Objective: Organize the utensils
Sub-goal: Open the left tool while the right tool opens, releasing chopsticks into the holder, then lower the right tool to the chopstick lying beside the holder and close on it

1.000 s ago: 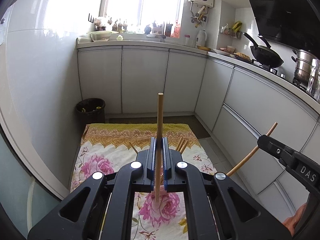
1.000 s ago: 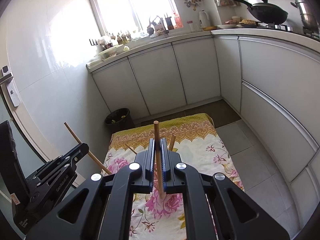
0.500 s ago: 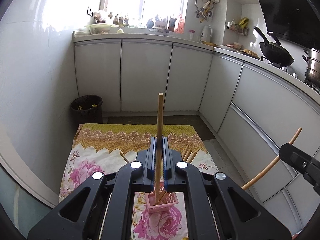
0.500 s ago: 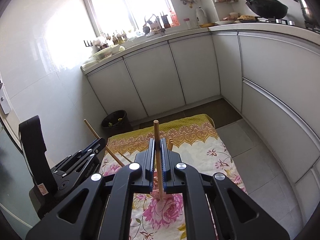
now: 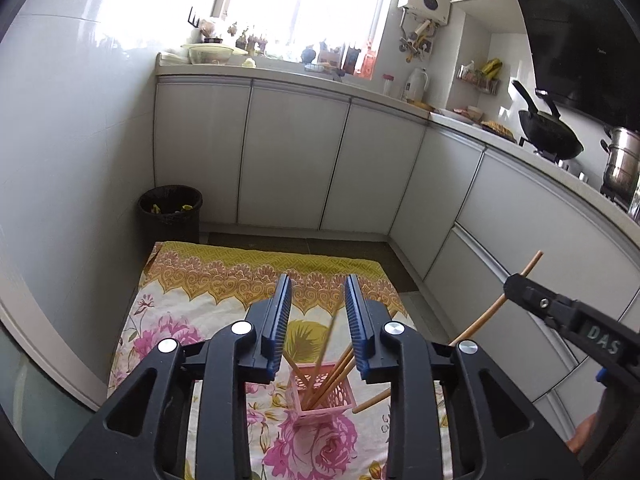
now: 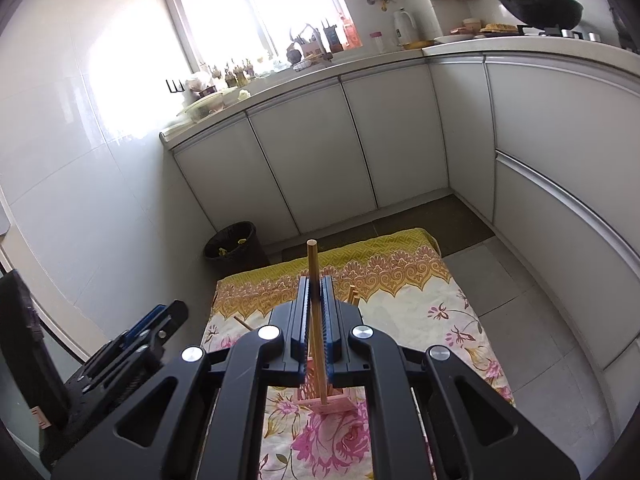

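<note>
Left gripper [image 5: 316, 316], jaws opening over floral cloth [image 5: 172, 312]; a blurred chopstick [image 5: 326, 344] drops free into near pink basket [image 5: 320, 396]. Right gripper [image 6: 316, 320] clamped on upright chopstick [image 6: 313, 276]. Step: depositing. Next: lower right stick over basket, release.

A pink lattice holder [image 5: 322, 394] is set on the near floral cloth [image 5: 180, 320]; several wooden chopsticks [image 5: 334, 372] are leaned inside it, tips up.
</note>
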The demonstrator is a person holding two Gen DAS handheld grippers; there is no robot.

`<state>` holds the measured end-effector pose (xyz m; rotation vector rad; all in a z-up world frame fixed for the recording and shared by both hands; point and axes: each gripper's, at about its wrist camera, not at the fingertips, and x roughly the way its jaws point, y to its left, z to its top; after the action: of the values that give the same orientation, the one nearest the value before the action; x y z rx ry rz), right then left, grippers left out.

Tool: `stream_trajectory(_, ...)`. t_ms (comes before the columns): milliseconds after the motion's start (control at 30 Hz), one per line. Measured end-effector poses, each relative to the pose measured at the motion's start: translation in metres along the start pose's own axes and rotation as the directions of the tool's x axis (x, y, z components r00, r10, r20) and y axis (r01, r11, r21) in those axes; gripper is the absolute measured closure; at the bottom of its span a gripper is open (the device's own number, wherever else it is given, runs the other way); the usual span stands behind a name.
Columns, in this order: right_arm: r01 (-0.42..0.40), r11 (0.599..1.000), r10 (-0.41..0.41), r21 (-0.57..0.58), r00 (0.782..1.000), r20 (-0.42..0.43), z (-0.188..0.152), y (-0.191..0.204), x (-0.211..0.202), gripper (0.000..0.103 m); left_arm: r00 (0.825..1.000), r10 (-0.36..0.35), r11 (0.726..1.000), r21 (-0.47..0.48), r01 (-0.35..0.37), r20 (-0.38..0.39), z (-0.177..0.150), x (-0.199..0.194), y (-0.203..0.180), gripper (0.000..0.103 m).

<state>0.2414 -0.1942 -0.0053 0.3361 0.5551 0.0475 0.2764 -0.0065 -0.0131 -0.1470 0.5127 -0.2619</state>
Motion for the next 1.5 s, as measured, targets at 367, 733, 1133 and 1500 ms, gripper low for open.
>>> stream_trajectory(367,0.008,1.000,-0.008,-0.030,1.000,0.007,-0.011,0.014,0.044,0.094,0.999,0.039,0.997,-0.073,-0.036,0.037,-0.003,-0.028,0.039,0.068)
stream_trajectory(733,0.004,1.000,-0.004,-0.005,0.999,0.034,-0.020,0.010,0.038,0.026,0.995,0.076,0.994,-0.083,-0.071,0.059,-0.010,-0.038,0.049,0.049)
stream_trajectory(1133,0.035,0.995,-0.036,0.096,0.999,0.012,-0.008,-0.025,0.014,0.025,0.993,0.074,0.995,-0.070,-0.068,0.097,-0.016,-0.064,0.049,0.048)
stream_trajectory(1500,0.333,0.905,-0.160,0.265,0.844,-0.512,-0.043,-0.163,0.166,0.025,0.962,0.235,0.972,-0.027,-0.234,0.136,-0.072,-0.071,0.060,0.007)
